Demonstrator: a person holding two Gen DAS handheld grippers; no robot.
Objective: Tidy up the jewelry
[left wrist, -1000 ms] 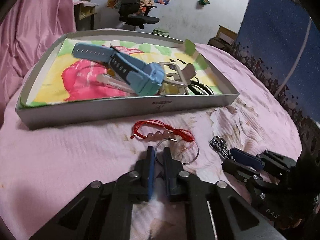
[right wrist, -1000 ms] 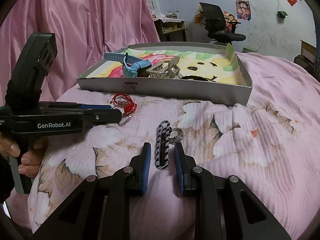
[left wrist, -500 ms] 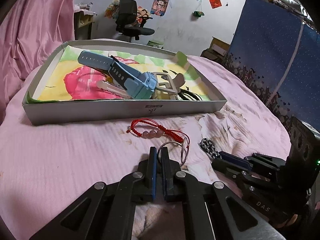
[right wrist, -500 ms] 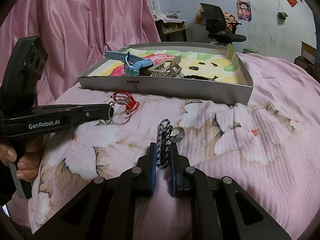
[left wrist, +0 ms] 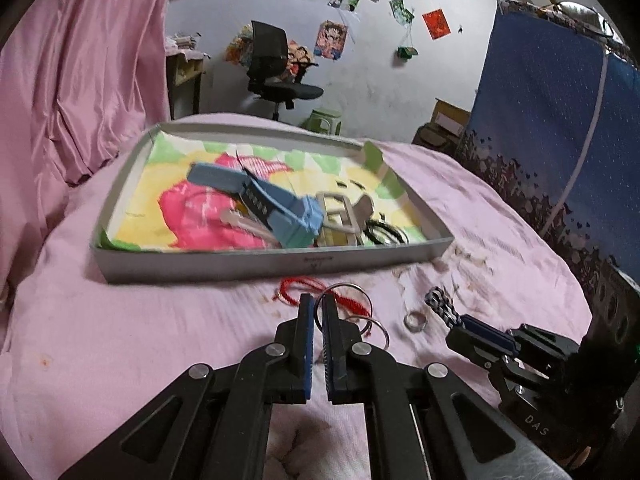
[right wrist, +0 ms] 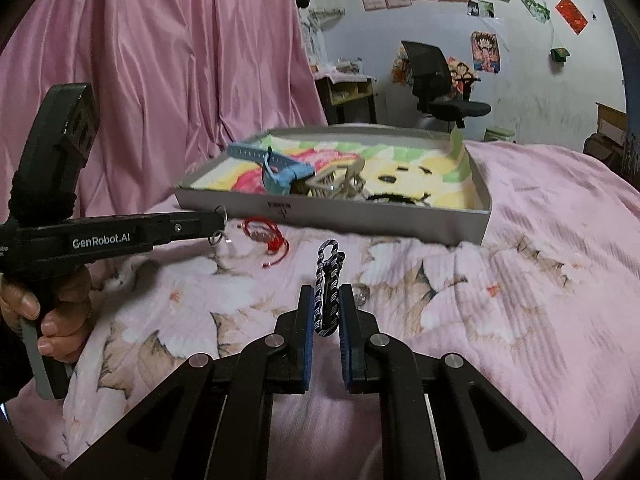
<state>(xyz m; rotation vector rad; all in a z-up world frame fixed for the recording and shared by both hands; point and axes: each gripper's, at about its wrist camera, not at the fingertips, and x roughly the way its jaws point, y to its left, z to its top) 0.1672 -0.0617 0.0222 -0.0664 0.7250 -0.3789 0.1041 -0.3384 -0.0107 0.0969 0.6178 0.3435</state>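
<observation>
My left gripper (left wrist: pixel 316 304) is shut on a set of linked silver rings (left wrist: pixel 347 289) and holds them above the pink bedspread; it also shows in the right wrist view (right wrist: pixel 218 216). My right gripper (right wrist: pixel 327 300) is shut on a black-and-white braided bracelet (right wrist: pixel 328 276) and lifts it off the bed; it shows in the left wrist view (left wrist: pixel 460 320). A red cord bracelet (left wrist: pixel 296 286) lies on the bed in front of the grey tray (left wrist: pixel 256 266). A small silver ring (left wrist: pixel 415 320) lies on the bed.
The tray holds a blue watch (left wrist: pixel 276 204), a beige buckle (left wrist: pixel 340 212) and black hair ties (left wrist: pixel 386 234) on a colourful liner. A pink curtain (right wrist: pixel 160 60) hangs at the left. A blue panel (left wrist: pixel 560 120) stands at the right.
Both grippers closed on their items and lifted them off the bed. The silver rings and the braided bracelet now hang above the bedspread; the small silver ring stayed on it.
</observation>
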